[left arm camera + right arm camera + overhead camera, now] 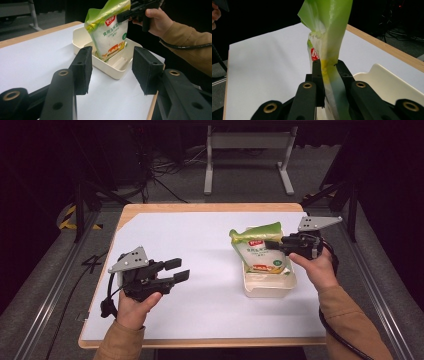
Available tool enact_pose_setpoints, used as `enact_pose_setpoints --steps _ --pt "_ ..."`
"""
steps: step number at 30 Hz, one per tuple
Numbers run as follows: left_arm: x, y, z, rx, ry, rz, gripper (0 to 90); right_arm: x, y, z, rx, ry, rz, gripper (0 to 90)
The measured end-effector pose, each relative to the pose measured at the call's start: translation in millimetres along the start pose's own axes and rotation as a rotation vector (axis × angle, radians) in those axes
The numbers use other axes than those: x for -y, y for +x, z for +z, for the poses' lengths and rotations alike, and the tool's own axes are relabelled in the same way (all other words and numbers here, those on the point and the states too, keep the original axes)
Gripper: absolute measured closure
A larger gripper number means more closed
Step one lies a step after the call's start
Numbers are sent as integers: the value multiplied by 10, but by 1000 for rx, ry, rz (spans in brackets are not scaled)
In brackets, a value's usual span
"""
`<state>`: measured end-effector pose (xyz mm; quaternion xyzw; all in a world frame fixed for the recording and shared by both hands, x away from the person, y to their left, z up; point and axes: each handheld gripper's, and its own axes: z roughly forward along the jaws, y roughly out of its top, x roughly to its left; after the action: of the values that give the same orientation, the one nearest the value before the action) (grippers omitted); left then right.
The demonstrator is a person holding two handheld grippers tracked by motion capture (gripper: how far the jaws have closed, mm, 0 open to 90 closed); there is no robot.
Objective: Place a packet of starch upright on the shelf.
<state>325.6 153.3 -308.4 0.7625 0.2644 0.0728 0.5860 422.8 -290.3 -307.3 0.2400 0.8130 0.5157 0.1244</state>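
Tightly the right gripper [274, 244] pinches the pouch [260, 251] – left gripper [179, 270] half-open, empty

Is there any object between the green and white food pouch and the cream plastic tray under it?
Nothing visible. The green and white food pouch, pinched by the right hand-held gripper, already has its bottom inside the cream plastic tray, which holds nothing else.

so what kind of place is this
Probably a lab or recording workspace: a wooden table under a white sheet, dark surroundings, loose cables on the floor, and a metal frame stand behind.
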Motion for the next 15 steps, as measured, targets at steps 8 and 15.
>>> enact_pose_setpoints --steps 8,15 --pt "1 -4 -5 1 -2 -4 514 62 60 -45 -2 -12 -13 833" --pt "3 0 -4 0 1 -1 514 171 16 -117 6 -62 25 837"
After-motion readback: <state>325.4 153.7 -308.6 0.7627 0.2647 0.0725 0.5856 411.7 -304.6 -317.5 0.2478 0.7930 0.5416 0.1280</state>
